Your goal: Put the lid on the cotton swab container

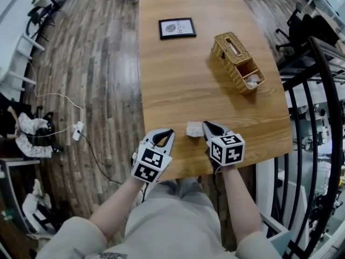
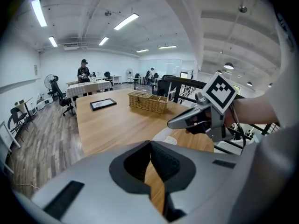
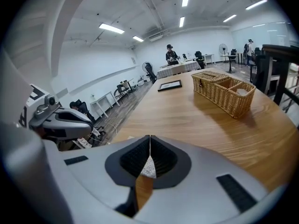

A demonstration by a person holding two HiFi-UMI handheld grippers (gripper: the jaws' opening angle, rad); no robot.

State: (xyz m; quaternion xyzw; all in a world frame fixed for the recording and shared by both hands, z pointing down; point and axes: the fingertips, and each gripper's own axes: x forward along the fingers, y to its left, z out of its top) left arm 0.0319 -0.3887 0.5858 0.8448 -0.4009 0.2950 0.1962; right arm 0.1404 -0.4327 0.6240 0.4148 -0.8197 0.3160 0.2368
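resting at the near edge of the counter (image 1: 183,80): cotton swab container (image 1: 194,129), small, whitish; likely light, stiff, apt to skid, so grip its sides. lid not made out. left hand-held gripper (image 1: 168,134) and right hand-held gripper (image 1: 206,125): jaws together, empty, flanking it, held low, pointing forward.

Matt grained wood table (image 1: 178,80), rough woven wicker basket (image 1: 228,66), smooth grey plastic right gripper (image 1: 206,124).

Wood floor (image 1: 102,63), wht walls (image 3: 93,64), strip lights (image 3: 111,28)
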